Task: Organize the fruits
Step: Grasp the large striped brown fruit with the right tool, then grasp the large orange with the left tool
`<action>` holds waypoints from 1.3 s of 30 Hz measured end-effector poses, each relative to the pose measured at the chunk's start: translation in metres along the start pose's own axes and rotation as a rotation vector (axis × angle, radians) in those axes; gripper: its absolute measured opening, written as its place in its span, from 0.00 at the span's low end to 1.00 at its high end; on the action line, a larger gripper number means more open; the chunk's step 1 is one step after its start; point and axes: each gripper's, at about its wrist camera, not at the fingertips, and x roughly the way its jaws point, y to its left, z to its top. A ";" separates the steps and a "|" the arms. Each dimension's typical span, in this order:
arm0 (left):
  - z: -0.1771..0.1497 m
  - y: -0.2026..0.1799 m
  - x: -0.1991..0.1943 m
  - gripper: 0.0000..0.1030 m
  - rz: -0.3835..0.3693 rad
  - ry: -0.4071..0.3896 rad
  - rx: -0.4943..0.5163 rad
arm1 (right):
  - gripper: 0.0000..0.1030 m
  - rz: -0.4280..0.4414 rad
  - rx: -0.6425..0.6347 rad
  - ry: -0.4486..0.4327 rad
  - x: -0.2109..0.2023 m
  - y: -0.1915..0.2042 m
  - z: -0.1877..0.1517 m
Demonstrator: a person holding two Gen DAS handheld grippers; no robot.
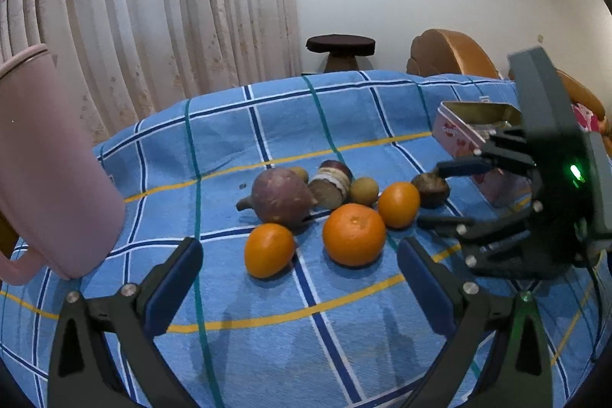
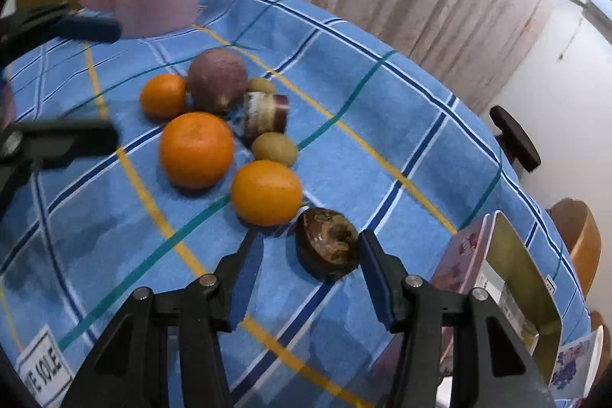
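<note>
Your right hand-held gripper [image 2: 306, 243] stands part open around the dark brown fruit [image 2: 329, 243]: right pad beside it, left pad clear. Your wide, empty left hand-held gripper [image 1: 300, 266] is farther off.

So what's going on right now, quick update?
Left gripper open, empty, hovering short of the oranges. Right gripper open around the dark brown fruit, not gripping. Nearest orange crowds its left finger. Pink tin open alongside.

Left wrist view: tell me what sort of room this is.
Probably a room in a home, perhaps a living or dining room. Pleated floral curtains hang behind a table under a blue checked cloth, and a dark round stool and a tan cushioned chair stand by the plain wall.
</note>
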 end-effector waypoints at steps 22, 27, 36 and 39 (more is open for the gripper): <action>0.000 -0.017 0.008 0.72 -0.240 -0.002 -0.019 | 0.41 0.043 0.391 -0.272 -0.083 -0.013 -0.054; 0.004 -0.039 0.026 0.64 -0.212 0.025 0.041 | 0.41 0.057 0.425 -0.295 -0.084 -0.024 -0.056; 0.014 -0.031 0.018 0.43 -0.229 -0.010 0.013 | 0.41 0.077 0.443 -0.283 -0.080 -0.027 -0.059; 0.014 -0.028 0.012 0.52 -0.194 -0.030 0.022 | 0.41 0.078 0.451 -0.294 -0.082 -0.030 -0.059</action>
